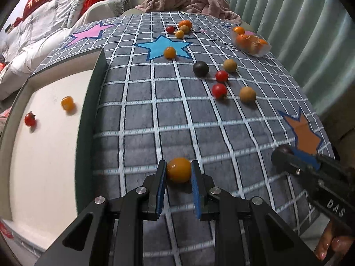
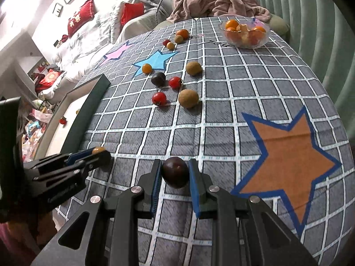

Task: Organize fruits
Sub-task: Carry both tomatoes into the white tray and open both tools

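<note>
At nine o'clock the white tray (image 1: 44, 146) already holds two small fruits, the left gripper (image 1: 178, 170) pinches a yellow tomato (image 1: 178, 169) and the right gripper (image 2: 174, 175) a dark plum (image 2: 174, 174), so both seem mid-carry; next likely clearing the tray's raised rim (image 1: 88, 119), bench (image 1: 221, 133) ahead open.

A round yellow-orange tomato (image 1: 178, 169) sits clamped between blue pads, and a dark purple plum-like fruit (image 2: 175, 175) likewise. Red tomatoes, tan round fruits and another dark fruit (image 1: 200, 68) lie scattered on the checked cloth (image 1: 137, 119); two small tomatoes rest in the white tray (image 1: 44, 155).
</note>
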Demonstrator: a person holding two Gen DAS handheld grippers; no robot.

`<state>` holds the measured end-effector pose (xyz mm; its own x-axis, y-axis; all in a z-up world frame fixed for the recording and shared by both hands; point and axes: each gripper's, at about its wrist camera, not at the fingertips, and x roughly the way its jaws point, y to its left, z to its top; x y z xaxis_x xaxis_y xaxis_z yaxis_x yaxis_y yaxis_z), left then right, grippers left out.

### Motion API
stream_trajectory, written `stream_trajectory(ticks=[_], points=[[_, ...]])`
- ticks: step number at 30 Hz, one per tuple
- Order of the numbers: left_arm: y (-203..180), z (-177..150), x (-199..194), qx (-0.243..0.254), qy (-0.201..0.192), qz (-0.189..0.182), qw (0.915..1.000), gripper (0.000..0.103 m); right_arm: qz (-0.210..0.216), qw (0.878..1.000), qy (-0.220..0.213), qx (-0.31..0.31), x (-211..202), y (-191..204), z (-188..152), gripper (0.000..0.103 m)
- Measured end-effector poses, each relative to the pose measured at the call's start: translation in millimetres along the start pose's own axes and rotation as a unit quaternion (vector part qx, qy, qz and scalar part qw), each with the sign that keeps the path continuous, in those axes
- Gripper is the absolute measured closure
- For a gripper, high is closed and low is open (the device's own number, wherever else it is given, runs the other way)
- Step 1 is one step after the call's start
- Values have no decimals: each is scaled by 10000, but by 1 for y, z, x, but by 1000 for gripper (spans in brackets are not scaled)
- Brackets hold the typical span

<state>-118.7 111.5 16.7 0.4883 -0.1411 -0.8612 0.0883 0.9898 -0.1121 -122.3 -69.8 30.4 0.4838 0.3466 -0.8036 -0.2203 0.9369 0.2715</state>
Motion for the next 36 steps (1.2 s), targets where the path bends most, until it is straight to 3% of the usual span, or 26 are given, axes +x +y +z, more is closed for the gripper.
stream_trajectory(ticks=[11, 22, 29, 36], points=[[4, -13, -31, -15, -240, -90, 9997, 80, 4, 10000, -26, -35, -13, 11, -5, 77], [39, -8, -69, -254, -673, -4, 9974, 80, 195, 9988, -64, -448, -22, 60, 17, 77], [96, -1, -81, -572, -872, 435, 9936, 80, 466, 9948, 1, -902, -12, 113, 42, 77], [162, -3, -71, -1046, -734, 1004, 9867, 80, 754, 9870, 287, -1391, 22, 176, 58, 77]])
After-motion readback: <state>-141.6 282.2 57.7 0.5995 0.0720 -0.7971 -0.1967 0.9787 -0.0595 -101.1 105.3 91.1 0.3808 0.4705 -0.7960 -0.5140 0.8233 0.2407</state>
